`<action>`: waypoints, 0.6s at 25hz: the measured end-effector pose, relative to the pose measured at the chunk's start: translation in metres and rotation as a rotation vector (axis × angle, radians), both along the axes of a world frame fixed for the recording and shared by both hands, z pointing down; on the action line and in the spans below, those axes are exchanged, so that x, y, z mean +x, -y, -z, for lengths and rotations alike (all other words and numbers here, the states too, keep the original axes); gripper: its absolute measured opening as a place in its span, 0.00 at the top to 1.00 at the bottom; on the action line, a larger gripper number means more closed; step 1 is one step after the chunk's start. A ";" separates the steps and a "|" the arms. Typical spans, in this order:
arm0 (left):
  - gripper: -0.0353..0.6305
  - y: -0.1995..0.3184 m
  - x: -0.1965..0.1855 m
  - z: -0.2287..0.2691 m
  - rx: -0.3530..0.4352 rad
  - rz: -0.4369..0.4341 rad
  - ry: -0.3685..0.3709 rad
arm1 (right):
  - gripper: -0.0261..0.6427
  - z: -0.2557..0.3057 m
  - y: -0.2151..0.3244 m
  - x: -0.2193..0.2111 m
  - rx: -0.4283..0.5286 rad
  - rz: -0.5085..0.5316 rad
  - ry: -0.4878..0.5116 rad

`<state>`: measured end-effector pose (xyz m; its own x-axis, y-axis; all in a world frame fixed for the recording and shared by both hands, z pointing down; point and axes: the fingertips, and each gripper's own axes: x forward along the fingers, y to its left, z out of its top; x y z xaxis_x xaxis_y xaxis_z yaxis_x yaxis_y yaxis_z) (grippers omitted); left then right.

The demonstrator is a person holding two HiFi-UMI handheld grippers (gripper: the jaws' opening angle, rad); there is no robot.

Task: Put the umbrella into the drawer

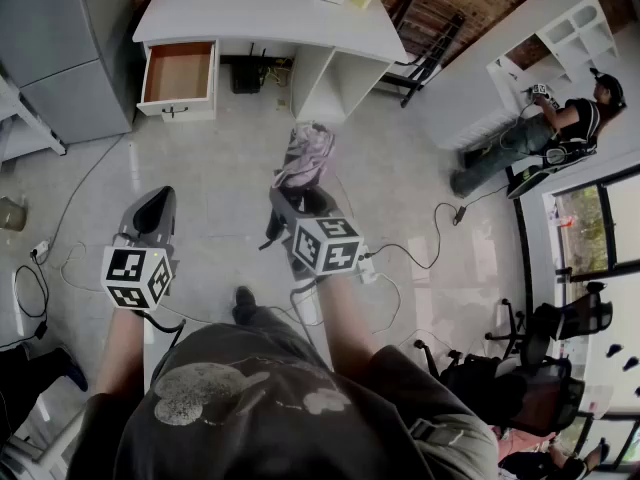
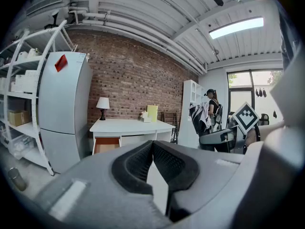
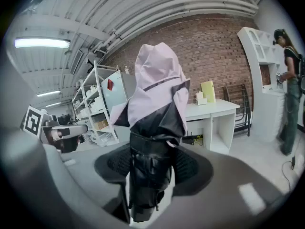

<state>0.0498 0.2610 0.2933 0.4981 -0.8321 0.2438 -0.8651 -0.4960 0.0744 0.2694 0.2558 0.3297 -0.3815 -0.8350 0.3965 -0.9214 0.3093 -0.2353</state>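
Observation:
A folded umbrella (image 3: 155, 104) with pale pink and black fabric stands between the pads of my right gripper (image 3: 151, 168), which is shut on its black lower part. In the head view the umbrella (image 1: 305, 158) sticks out ahead of the right gripper (image 1: 300, 204), over the floor. The white desk (image 1: 270, 13) stands ahead with its left drawer (image 1: 180, 73) pulled out and its wooden bottom bare. My left gripper (image 1: 150, 213) hangs at the left, shut with nothing in it; its pads (image 2: 164, 163) meet at the tips. The drawer (image 2: 106, 145) also shows in the left gripper view.
A grey fridge (image 1: 60, 48) and a white shelf rack (image 2: 24, 104) stand left of the desk. Cables (image 1: 60, 218) trail over the floor. A person (image 1: 545, 133) works at a white bookcase (image 1: 540, 48) on the right. Office chairs (image 1: 560, 318) stand at the lower right.

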 end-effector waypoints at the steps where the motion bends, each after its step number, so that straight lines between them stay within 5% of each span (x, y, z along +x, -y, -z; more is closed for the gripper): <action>1: 0.93 -0.003 -0.002 0.000 0.003 0.002 0.000 | 0.61 0.000 -0.003 -0.001 0.000 0.002 0.001; 15: 0.93 -0.017 -0.022 -0.015 -0.025 -0.004 0.013 | 0.61 -0.004 -0.009 -0.006 0.012 -0.013 -0.008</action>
